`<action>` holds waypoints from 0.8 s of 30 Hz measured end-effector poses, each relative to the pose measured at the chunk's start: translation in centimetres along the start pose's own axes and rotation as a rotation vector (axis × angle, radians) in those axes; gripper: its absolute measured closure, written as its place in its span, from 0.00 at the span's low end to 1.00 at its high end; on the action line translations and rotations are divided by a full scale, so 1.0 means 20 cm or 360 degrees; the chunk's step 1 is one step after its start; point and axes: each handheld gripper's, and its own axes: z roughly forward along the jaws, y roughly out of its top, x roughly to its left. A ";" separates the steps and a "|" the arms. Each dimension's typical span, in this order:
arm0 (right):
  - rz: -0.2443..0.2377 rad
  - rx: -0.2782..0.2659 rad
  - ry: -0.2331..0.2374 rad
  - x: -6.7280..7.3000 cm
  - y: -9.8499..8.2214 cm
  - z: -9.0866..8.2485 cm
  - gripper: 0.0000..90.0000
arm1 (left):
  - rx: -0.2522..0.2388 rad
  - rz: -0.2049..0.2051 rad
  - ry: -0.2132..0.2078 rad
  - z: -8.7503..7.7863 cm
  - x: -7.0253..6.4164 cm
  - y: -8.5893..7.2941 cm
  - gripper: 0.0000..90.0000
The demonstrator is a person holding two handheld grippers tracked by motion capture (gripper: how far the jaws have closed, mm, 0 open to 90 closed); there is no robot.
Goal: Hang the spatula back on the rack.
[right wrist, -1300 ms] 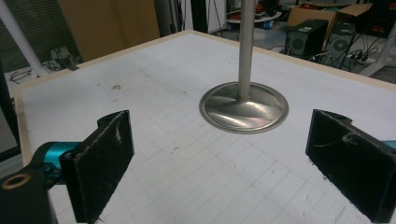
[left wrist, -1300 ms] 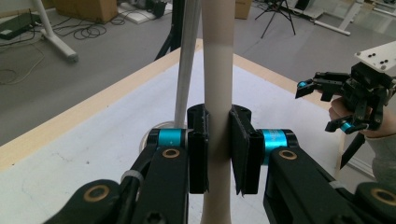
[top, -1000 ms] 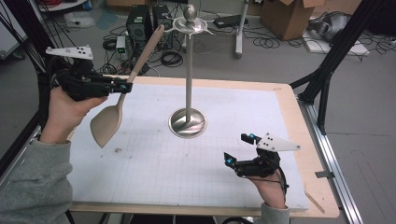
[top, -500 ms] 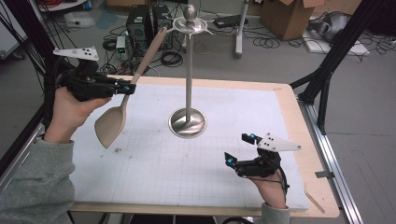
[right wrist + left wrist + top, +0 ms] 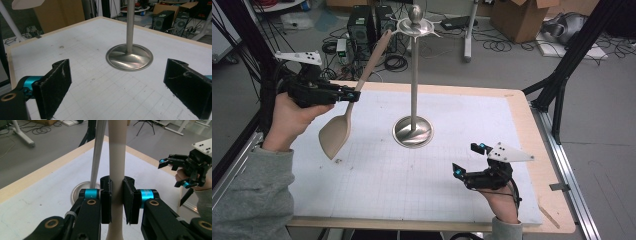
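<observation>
A beige long-handled spoon hangs tilted above the left of the table, bowl down, its handle tip up near the hooked top of a metal stand. My left gripper is shut on the handle at mid-length. In the left gripper view the pads clamp the spoon's handle, and the stand's pole rises just behind. My right gripper rests open near the front right of the table. Its jaws stand wide apart with nothing between, facing the stand's round base.
The white gridded mat covers a wooden tabletop. Computer cases, cables and cardboard boxes lie on the floor beyond the far edge. Black frame struts stand at the right.
The left hand has shifted the spoon slightly right, toward the stand. The right gripper has stayed put.
</observation>
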 end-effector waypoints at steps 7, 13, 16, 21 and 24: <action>0.0003 0.0000 -0.0005 -0.01 0.00 0.00 0.08 | -0.0004 0.0002 -0.0026 0.02 0.00 0.01 0.87; 0.0004 -0.0003 -0.0008 -0.01 0.00 -0.01 0.08 | 0.0003 -0.0004 -0.0035 0.04 0.01 0.01 0.87; 0.0008 -0.0003 -0.0010 -0.01 0.00 -0.01 0.08 | -0.0003 -0.0008 -0.0045 0.05 0.01 0.01 0.87; 0.0008 -0.0005 -0.0009 -0.01 0.00 -0.01 0.08 | 0.0000 -0.0008 -0.0049 0.07 0.01 0.01 0.87; 0.0010 -0.0005 -0.0010 -0.01 0.00 -0.01 0.08 | 0.0003 -0.0017 -0.0045 0.10 0.01 0.01 0.87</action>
